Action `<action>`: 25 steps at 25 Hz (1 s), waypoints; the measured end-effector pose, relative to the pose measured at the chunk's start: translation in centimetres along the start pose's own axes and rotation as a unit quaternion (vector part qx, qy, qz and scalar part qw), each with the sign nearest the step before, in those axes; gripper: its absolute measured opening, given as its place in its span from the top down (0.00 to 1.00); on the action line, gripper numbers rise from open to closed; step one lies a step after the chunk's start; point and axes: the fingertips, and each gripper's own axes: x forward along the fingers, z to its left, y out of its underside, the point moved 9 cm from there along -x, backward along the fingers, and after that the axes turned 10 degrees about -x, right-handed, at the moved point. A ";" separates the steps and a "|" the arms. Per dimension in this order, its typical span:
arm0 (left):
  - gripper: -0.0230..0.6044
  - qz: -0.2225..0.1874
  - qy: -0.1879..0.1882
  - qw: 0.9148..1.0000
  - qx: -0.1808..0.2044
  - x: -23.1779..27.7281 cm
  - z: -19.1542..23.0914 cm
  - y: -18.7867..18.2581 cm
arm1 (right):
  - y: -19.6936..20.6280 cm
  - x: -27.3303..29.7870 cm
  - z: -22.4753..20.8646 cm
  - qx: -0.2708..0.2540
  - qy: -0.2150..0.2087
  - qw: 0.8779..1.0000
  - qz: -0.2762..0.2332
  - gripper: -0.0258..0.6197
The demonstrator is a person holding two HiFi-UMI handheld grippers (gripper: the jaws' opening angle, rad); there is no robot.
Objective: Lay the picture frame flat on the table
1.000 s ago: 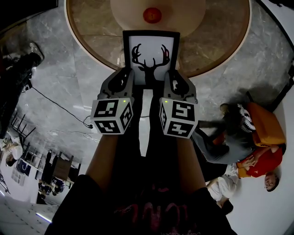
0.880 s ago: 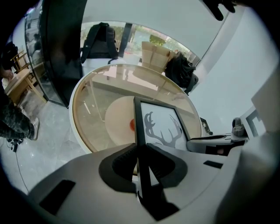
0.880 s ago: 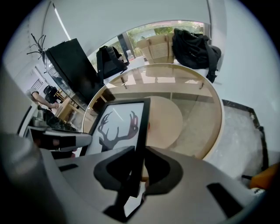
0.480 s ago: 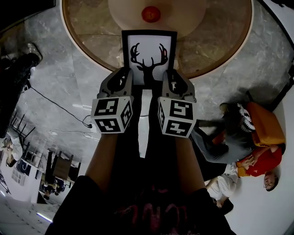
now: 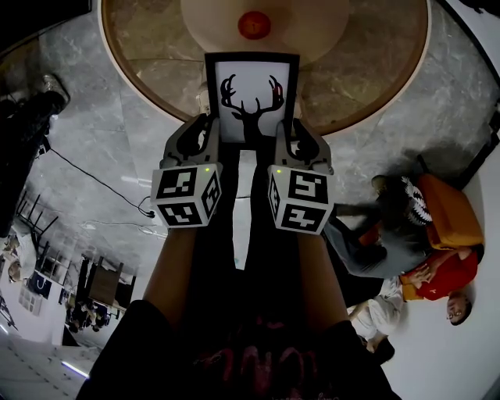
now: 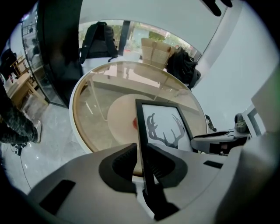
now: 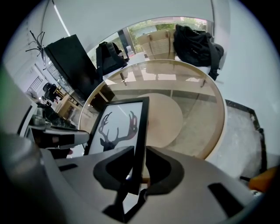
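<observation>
The left gripper's [image 6: 140,162] jaws are closing narrowly on the left edge of the picture frame [image 6: 162,127], with the black moulding sitting between the two ribbed pads. The right gripper's [image 7: 139,168] jaws are pinching the opposite, right edge of the same picture frame [image 7: 117,126] in the same way. In the head view both grippers, left [image 5: 201,134] and right [image 5: 292,137], are gripping the lower half of the picture frame [image 5: 251,92], one at each side.

The frame is rising out of the jaws with its deer-antler print facing the person; it is not lying flat. Its lower edge is sitting at the near rim of the round surface [image 5: 367,72], and no view is showing whether that edge is touching.

Beyond the frame's top edge, a round beige mat [image 5: 312,22] is occupying the centre of the surface, with a small red object [image 5: 254,25] lying on it just past the frame. Bare tabletop is showing to the left and right of the frame. Grey marble floor [image 5: 101,141] is surrounding the surface, with a black cable [image 5: 100,183] trailing across it at left.
</observation>
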 end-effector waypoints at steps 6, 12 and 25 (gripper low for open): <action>0.87 0.000 0.004 1.000 0.003 -0.2 -0.1 0.0 | -0.2 -0.5 -0.1 -0.001 0.008 1.000 -0.007 0.82; 0.90 -0.008 0.007 1.000 0.005 -0.6 -0.5 -0.3 | -0.5 -1.1 -0.7 0.004 0.017 1.000 -0.016 0.83; 0.95 -0.048 0.020 0.998 0.024 -3.3 -1.4 -1.5 | -1.9 -4.0 0.6 -0.018 0.034 0.997 -0.061 0.93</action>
